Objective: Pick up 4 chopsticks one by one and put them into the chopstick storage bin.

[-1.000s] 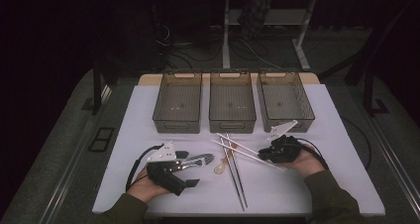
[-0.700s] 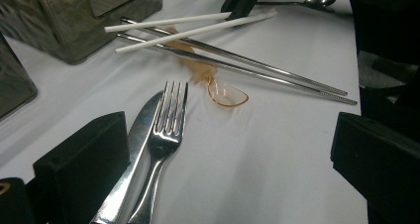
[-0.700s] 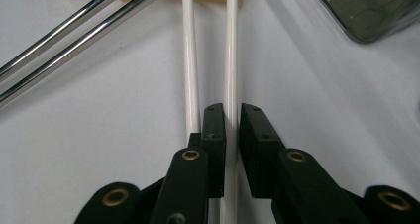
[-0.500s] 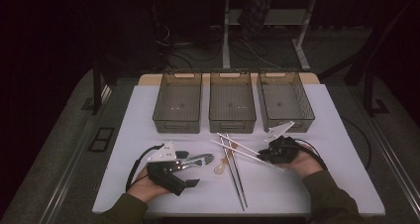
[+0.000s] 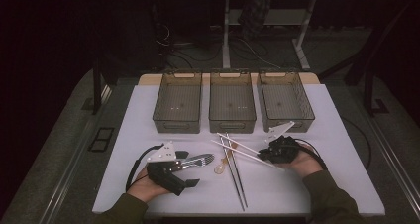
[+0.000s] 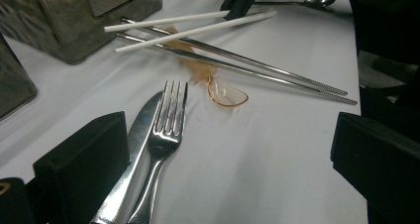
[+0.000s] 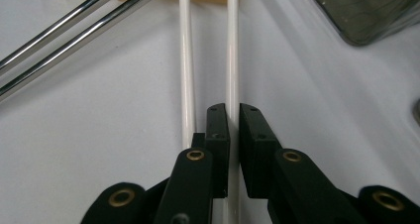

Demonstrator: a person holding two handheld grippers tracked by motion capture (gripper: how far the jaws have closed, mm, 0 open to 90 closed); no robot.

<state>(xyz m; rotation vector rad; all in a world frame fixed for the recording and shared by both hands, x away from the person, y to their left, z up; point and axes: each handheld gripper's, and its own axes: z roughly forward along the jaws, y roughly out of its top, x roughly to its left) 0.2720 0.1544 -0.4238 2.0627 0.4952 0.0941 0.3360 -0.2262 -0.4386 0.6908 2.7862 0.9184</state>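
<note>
- Right gripper [image 7: 234,130]: fingers [image 7: 218,135] clenched on one white chopstick [image 7: 232,45]; its twin [image 7: 186,60] lies just beside them.
- Left gripper [image 6: 223,149]: fingers [image 6: 84,154] released, fork [image 6: 166,120] and knife [image 6: 141,130] on the surface [image 6: 277,149] between them.

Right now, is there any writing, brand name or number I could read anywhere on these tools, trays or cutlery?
None can be read.
The fork and knife: no stamp or brand shows.
The three bins: only plain ribbed walls, no labels.
The white chopsticks and the metal chopsticks: bare.
The left gripper: a small gold mark at the bottom left corner of its view, cut off, unreadable.
</note>
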